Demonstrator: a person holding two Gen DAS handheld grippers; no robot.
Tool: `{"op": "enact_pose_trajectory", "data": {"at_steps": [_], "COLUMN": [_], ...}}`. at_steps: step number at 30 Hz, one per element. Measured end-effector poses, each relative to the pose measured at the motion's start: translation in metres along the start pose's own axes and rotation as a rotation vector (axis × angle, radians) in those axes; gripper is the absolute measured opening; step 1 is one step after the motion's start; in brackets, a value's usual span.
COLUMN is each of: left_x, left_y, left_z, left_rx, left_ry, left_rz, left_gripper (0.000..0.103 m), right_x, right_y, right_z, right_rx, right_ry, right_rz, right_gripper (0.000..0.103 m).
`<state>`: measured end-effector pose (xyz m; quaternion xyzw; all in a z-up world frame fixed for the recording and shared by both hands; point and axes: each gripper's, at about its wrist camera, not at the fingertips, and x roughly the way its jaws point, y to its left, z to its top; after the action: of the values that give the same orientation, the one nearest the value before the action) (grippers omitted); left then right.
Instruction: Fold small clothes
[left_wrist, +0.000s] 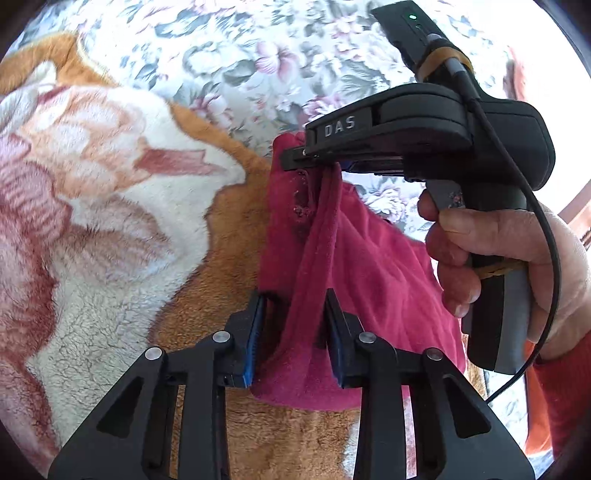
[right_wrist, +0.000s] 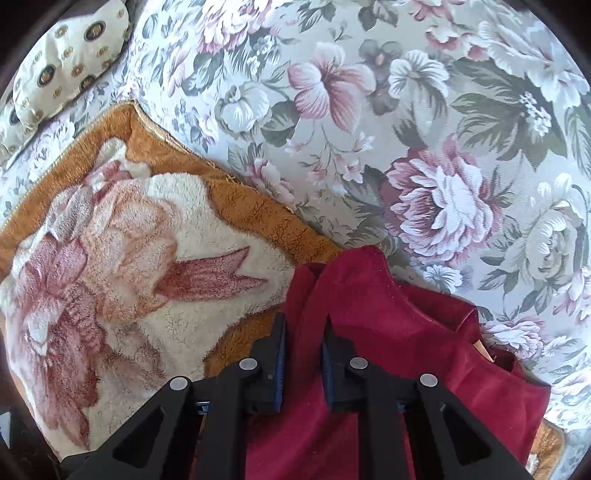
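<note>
A small crimson garment (left_wrist: 369, 266) hangs lifted above the brown and cream fleece blanket (left_wrist: 110, 229). My left gripper (left_wrist: 295, 306) has a gathered fold of the cloth between its blue-padded fingers, which stand a little apart around it. My right gripper (left_wrist: 314, 155), seen from the side in the left wrist view, is shut on the garment's upper edge. In the right wrist view my right gripper (right_wrist: 304, 328) pinches a ridge of the same crimson garment (right_wrist: 406, 350), which drapes to the right.
The fleece blanket (right_wrist: 110, 277) lies over a floral bedspread (right_wrist: 406, 129). A cream patterned pillow (right_wrist: 70, 62) sits at the far left. A person's hand (left_wrist: 498, 251) in a red sleeve holds the right gripper's handle.
</note>
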<state>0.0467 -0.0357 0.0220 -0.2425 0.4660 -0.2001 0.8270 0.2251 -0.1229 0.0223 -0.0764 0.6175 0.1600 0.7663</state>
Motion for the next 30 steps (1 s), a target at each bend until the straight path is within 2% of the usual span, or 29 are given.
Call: {"op": "enact_pose_trajectory", "data": {"at_steps": [6, 11, 12, 13, 19, 25, 30], "left_x": [-0.006, -0.013, -0.013, -0.014, -0.010, 0.004, 0.037], "left_y": [-0.014, -0.040, -0.045, -0.051, -0.093, -0.156, -0.202], "left_z": [0.002, -0.006, -0.006, -0.007, -0.009, -0.022, -0.034], "left_rx": [0.033, 0.102, 0.114, 0.127, 0.191, 0.309, 0.387], "left_ry": [-0.004, -0.007, -0.002, 0.005, 0.031, 0.069, 0.130], "left_rz": [-0.008, -0.005, -0.011, -0.022, -0.080, -0.137, -0.173], "left_gripper": [0.028, 0.026, 0.025, 0.019, 0.019, 0.019, 0.019], "right_x": [-0.039, -0.072, -0.078, -0.086, -0.122, -0.155, -0.163], "right_y": [-0.023, -0.043, -0.049, -0.056, -0.092, -0.149, -0.207], "right_z": [-0.008, -0.018, -0.022, -0.024, -0.054, -0.094, -0.131], "right_rx": [0.033, 0.077, 0.089, 0.096, 0.156, 0.242, 0.335], "right_ry": [-0.075, -0.119, -0.128, -0.137, -0.209, -0.267, -0.273], "right_rz": [0.025, 0.026, 0.028, 0.028, 0.012, -0.013, -0.036], "right_gripper": [0.014, 0.012, 0.012, 0.012, 0.010, 0.010, 0.009]}}
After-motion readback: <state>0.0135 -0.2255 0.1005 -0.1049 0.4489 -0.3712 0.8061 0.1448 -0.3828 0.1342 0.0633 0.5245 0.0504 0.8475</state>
